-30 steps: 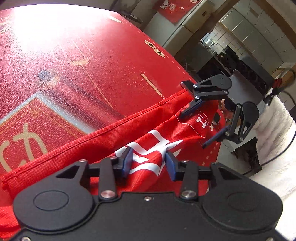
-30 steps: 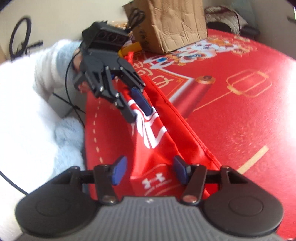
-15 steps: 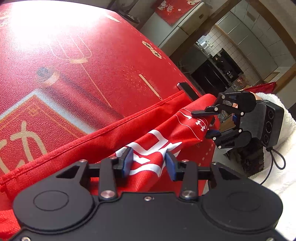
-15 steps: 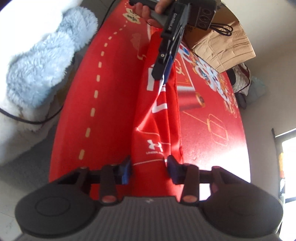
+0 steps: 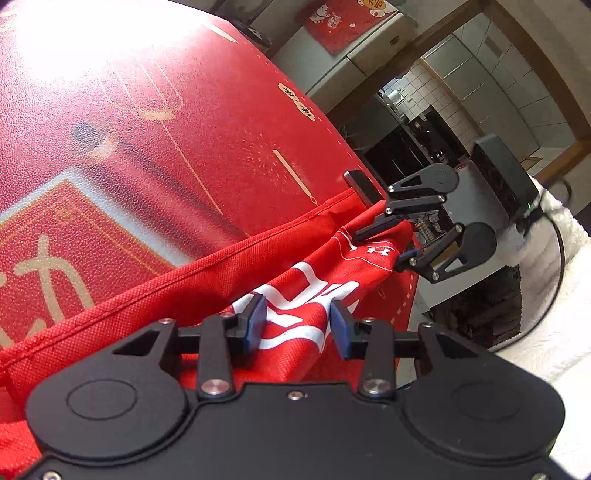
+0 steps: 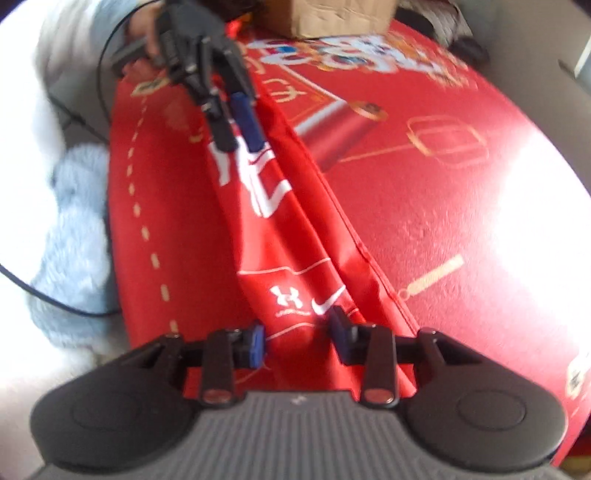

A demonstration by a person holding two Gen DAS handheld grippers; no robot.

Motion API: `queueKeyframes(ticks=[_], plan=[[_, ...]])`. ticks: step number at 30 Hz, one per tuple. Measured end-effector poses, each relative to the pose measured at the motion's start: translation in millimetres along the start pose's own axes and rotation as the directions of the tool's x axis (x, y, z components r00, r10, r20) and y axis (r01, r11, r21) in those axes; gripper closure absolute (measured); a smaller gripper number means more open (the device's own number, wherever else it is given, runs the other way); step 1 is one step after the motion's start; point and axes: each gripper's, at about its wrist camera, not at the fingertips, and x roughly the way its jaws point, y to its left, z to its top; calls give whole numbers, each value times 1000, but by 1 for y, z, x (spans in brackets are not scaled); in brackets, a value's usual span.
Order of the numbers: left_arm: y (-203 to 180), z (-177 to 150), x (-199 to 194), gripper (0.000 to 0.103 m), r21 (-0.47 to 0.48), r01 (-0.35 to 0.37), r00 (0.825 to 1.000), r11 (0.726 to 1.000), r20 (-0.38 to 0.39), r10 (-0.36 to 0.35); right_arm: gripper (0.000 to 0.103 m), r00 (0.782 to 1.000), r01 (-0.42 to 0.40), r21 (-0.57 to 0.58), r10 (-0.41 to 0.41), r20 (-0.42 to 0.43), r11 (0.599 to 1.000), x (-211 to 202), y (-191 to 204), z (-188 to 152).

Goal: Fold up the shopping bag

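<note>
Red printed cloth covers the table [image 5: 155,155]; kitchen w/ tiled wall behind, cardboard box [image 6: 332,14] at the far edge. Bag [image 6: 280,236] lies on the table as a long narrow bunched strip, stretched between both grippers.

What changed: a sec ago the right gripper [image 6: 297,338] had its fingers [image 6: 255,343] wide apart around the bag's logo end, not pressing. Now they've narrowed & pinch that end; fabric is gathered tight between the pads, which look about settled. Seen from the left camera, the right gripper [image 5: 400,240] has also swung round and now bites the bag's far tip.

Left gripper [image 5: 297,325]: same as before, fingers part-open, clamped on the bunched fabric by the white lettering at the bag's other end.

Meaning: both ends now held, so the bag prob. can be lifted or one end brought over to the other for the next fold. Risk: slick fabric could slip out.
</note>
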Motion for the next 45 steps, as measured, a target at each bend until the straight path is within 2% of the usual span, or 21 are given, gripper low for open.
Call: queueKeyframes(ticks=[2, 4, 7, 10, 12, 18, 21, 24, 29, 33, 35, 38, 39, 40, 41, 42, 44, 45], plan=[[2, 0, 0, 63, -6, 8, 1000, 1000, 6, -8, 68, 996, -88, 208, 91, -5, 974, 0, -28, 3], [5, 1, -1, 63, -15, 19, 1000, 1000, 11, -19, 69, 983, -173, 402, 186, 7, 899, 4, -56, 2], [8, 3, 0, 63, -25, 32, 999, 999, 11, -32, 69, 968, -206, 545, 252, -8, 813, 11, -76, 3], [10, 5, 0, 63, -40, 36, 999, 999, 8, -36, 70, 953, -202, 636, 298, -46, 745, 18, -88, 7], [11, 7, 1, 63, -53, 38, 999, 998, 0, -38, 70, 947, -176, 678, 311, -81, 713, 23, -94, 14], [20, 12, 2, 63, -101, 63, 998, 993, -21, -65, 72, 933, -93, 763, 324, -157, 640, 27, -101, 21], [26, 13, 2, 64, -112, 92, 995, 989, -20, -95, 72, 930, -90, 790, 335, -151, 607, 26, -105, 17], [30, 11, 2, 64, -98, 115, 993, 988, -6, -116, 72, 932, -139, 788, 348, -100, 599, 22, -108, 6], [30, 8, 4, 64, -80, 122, 993, 989, 9, -121, 70, 926, -241, 741, 376, -16, 627, 16, -112, -6], [30, 8, 5, 65, -70, 123, 992, 990, 11, -122, 68, 928, -314, 619, 370, 41, 720, 7, -105, -9], [32, 9, 6, 65, -72, 130, 992, 989, 6, -130, 67, 939, -309, 568, 340, 54, 763, 3, -98, -7], [35, 14, 8, 66, -84, 142, 990, 986, 0, -143, 62, 972, -228, 438, 228, 55, 869, -10, -72, 1], [36, 15, 9, 66, -91, 147, 989, 985, -3, -148, 56, 988, -156, 377, 149, 48, 913, -16, -57, 6], [37, 15, 10, 66, -99, 153, 988, 983, -4, -154, 42, 996, -93, 333, 84, 41, 938, -19, -43, 10], [38, 16, 10, 66, -104, 157, 987, 982, -5, -158, 34, 999, -28, 277, 21, 30, 960, -20, -29, 15], [38, 16, 11, 66, -105, 156, 988, 982, -5, -157, 27, 997, 65, 163, -71, 33, 985, -22, -3, 20], [36, 17, 12, 66, -106, 146, 989, 984, -6, -148, 24, 984, 168, -27, -166, 62, 985, -21, 33, 24], [35, 18, 13, 66, -102, 140, 990, 985, -7, -142, 24, 970, 235, -157, -220, 108, 959, -20, 58, 23]])
